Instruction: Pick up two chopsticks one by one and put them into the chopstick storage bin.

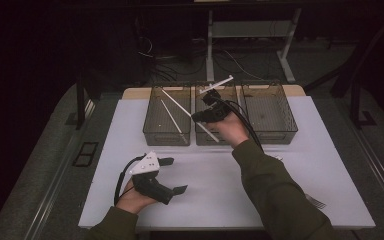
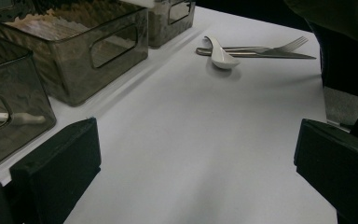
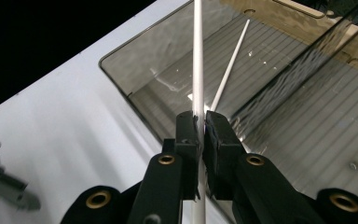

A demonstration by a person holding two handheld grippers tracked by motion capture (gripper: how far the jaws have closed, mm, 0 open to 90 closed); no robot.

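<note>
While the right gripper (image 3: pixel 200 122) pinches a white chopstick (image 3: pixel 198 56) between its pads, that stick slants from the middle bin (image 1: pixel 215 136) toward ten o'clock, over the left bin (image 1: pixel 152 131), in the high view. A second white chopstick (image 1: pixel 171 116) lies inside the left bin, and the right bin (image 1: pixel 286 127) stands just beside the middle one at its three o'clock. Down at seven o'clock, the left gripper (image 1: pixel 175 175) rests on the white table (image 1: pixel 215 175) with its jaws spread wide and nothing between them. Ahead of it, in the left gripper view, a white spoon (image 2: pixel 221 54), a fork (image 2: pixel 279 45) and a knife (image 2: pixel 261 54) lie together. No brand, label or writing can be read anywhere.
</note>
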